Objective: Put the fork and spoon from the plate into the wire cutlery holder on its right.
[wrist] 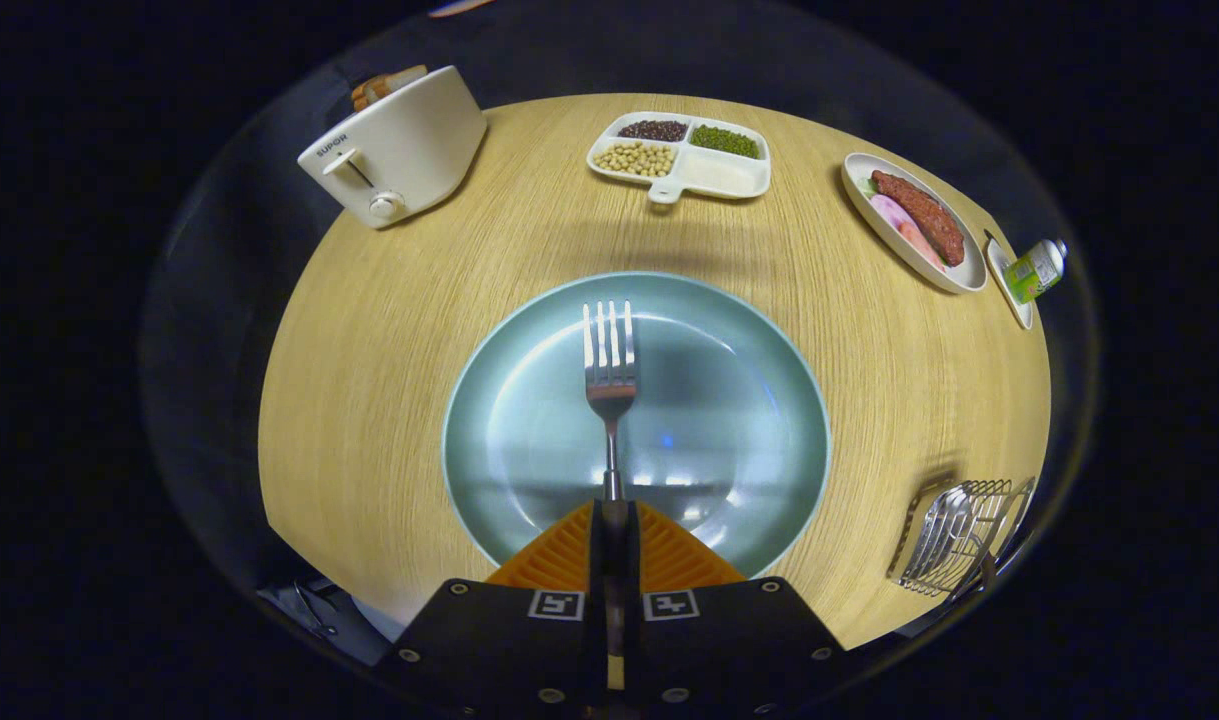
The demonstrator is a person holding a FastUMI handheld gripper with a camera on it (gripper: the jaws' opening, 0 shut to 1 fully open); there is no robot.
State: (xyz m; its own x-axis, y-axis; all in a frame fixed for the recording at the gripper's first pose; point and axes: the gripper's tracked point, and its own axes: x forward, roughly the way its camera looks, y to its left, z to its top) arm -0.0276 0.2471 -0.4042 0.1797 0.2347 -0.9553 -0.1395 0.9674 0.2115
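Observation:
My gripper (614, 512) is shut on the handle of a silver fork (609, 365). The fork points straight ahead from the fingers, its tines over the middle of a round pale green plate (749, 450). The plate lies on the wooden table just beyond the fingers. To the right of the plate, near the table's edge, stands the wire cutlery holder (969, 535). A spoon (941, 530) rests inside it, bowl showing through the wires.
A white toaster (399, 145) with bread in it stands at the far left. A divided white dish (681, 155) of beans sits at the far middle. A white oval dish (914, 220) with sausage and a small green bottle (1034, 270) lie far right.

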